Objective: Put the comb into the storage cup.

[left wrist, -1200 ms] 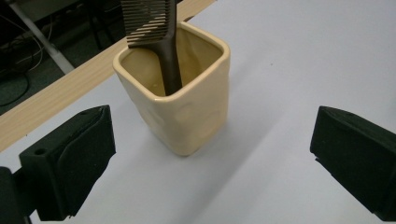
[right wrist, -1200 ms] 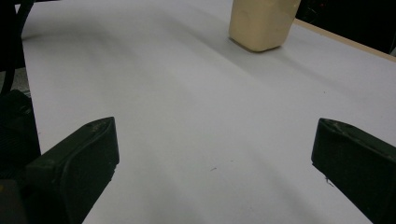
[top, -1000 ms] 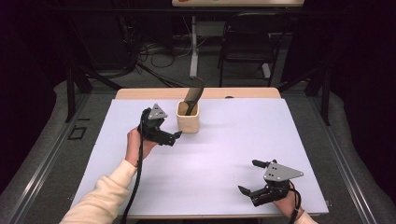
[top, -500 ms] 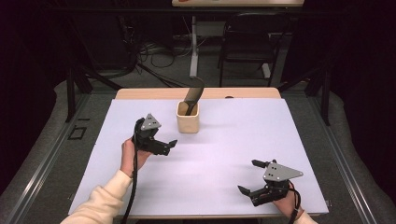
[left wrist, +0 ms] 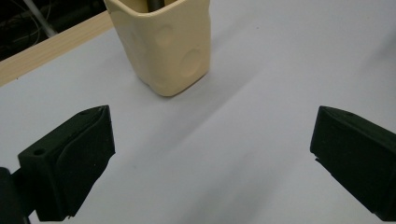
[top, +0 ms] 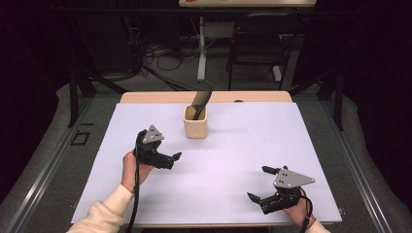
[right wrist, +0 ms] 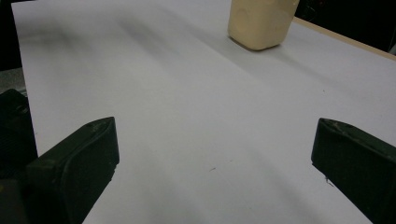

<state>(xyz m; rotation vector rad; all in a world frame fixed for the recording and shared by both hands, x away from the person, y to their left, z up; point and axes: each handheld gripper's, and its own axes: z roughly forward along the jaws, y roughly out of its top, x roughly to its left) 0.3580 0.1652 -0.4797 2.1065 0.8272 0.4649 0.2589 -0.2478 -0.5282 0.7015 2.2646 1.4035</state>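
The left gripper [top: 171, 158] hovers with jaws spread wide and empty, near a cream cup [top: 196, 121] with dimpled sides and a dark utensil [top: 200, 100] leaning out of it, standing toward the back middle of the white counter [top: 252, 141]. The right gripper [top: 258, 184], jaws also wide and empty, sits well apart. Beyond, a dark room with a chair [top: 257, 46].

Your white-covered bench [top: 228, 160] is evenly, brightly lit from above; the surrounding room is nearly black. The cream dimpled ceramic cup [left wrist: 163, 42] throws a soft diffuse shadow. The right gripper view is soft and smeared toward its far end.
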